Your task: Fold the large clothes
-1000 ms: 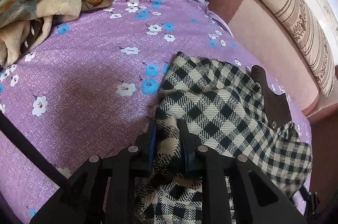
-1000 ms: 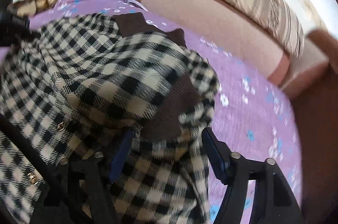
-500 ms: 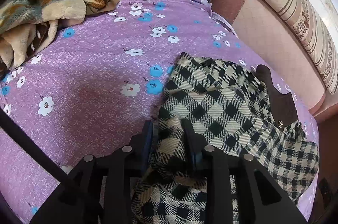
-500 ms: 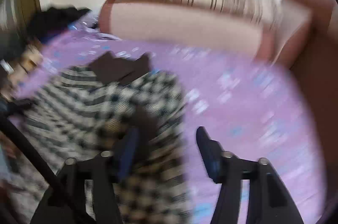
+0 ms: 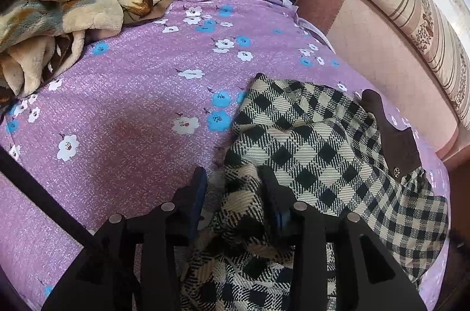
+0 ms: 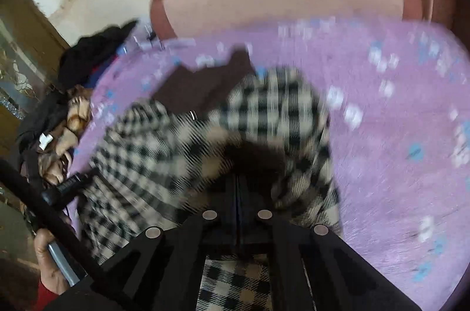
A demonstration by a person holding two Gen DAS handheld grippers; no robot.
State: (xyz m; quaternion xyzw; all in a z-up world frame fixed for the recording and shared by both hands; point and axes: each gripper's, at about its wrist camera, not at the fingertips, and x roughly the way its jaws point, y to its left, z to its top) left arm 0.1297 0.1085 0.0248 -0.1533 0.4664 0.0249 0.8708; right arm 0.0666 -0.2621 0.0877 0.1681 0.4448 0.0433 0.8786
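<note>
Your black-and-cream checked wool coat lies bunched on the purple flowered bedspread, its long axis running from you toward the pink headboard, brown collar at the far end. Your left gripper is opening, a coat fold between its jaws. Your right gripper is clenched on coat fabric.

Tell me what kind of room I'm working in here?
Most likely a bedroom or living room at home: a purple floral sheet spread over a bed or sofa, a striped bolster along its padded pink back, and a heap of blankets and clothes.
</note>
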